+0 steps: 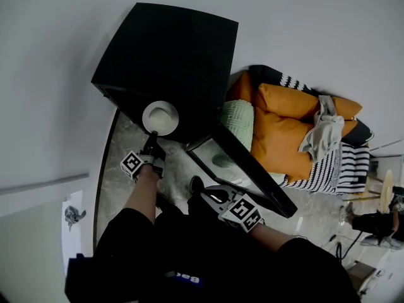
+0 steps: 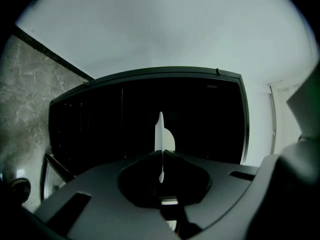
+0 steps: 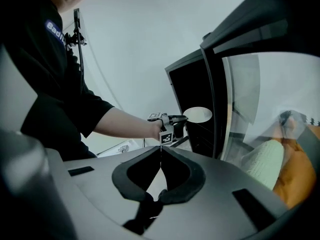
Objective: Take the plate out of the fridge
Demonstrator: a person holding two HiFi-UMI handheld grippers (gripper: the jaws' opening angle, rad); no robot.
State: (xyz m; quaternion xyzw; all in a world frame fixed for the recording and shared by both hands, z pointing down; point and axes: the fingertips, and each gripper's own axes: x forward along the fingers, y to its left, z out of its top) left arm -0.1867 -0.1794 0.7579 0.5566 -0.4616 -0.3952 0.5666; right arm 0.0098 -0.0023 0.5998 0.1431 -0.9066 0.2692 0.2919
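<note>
1. The left gripper [image 1: 151,145] was clamped on the rim of the plate [image 1: 160,117], just in front of the fridge [image 1: 170,49]
2. The right gripper [image 1: 203,193] was closed on nothing
3. Risk — an edge-only pinch could let the plate tilt and slip, or clip the open door [image 1: 246,169]

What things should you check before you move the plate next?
1. Left tool shut on the plate rim: ok.
2. Plate held level, as the right gripper view shows: ok.
3. Plate fully clear of the fridge: cannot tell.
4. Door open wide: ok.
5. Right tool shut and empty, free to help: ok.
</note>
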